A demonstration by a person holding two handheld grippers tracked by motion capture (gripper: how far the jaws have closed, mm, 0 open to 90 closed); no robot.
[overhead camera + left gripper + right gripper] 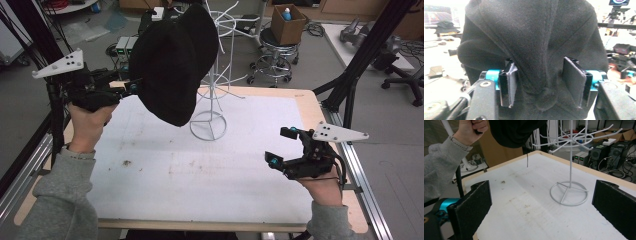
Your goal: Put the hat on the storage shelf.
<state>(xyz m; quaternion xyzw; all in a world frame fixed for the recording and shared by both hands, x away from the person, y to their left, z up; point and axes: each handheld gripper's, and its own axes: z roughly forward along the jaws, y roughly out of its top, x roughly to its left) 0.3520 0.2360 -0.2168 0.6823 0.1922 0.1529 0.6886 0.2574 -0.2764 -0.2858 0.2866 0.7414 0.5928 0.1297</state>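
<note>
So what we've got here is a black cap [172, 60], soft fleecy-looking fabric, with seams running down to a little cloth button on the crown. That button and the seams are dead clear in the left gripper view [544, 98], sitting low between the two pads. The fabric looks matte and a bit fuzzy, slightly creased around the seams.

In the high view the cap hangs up in the air over the far left part of the table [150, 200], draped against the upper arms of the white wire stand [212, 95]. Its long axis runs steeply, tilted: top end up and to the right by the stand's prongs, lower rounded end pointing down toward the table just left of the stand's ring base. The crown faces left, toward our left gripper [131, 86].

The left gripper sits at the cap's left side, held level. Its jaws are partway open; we see the cap's crown between the pads, the left pad right against the fabric and a gap beside the right one, so it doesn't look clamped.

Our right gripper [284, 147] is low over the right side of the table, well apart from the cap, jaws wide open with nothing in them.
</note>
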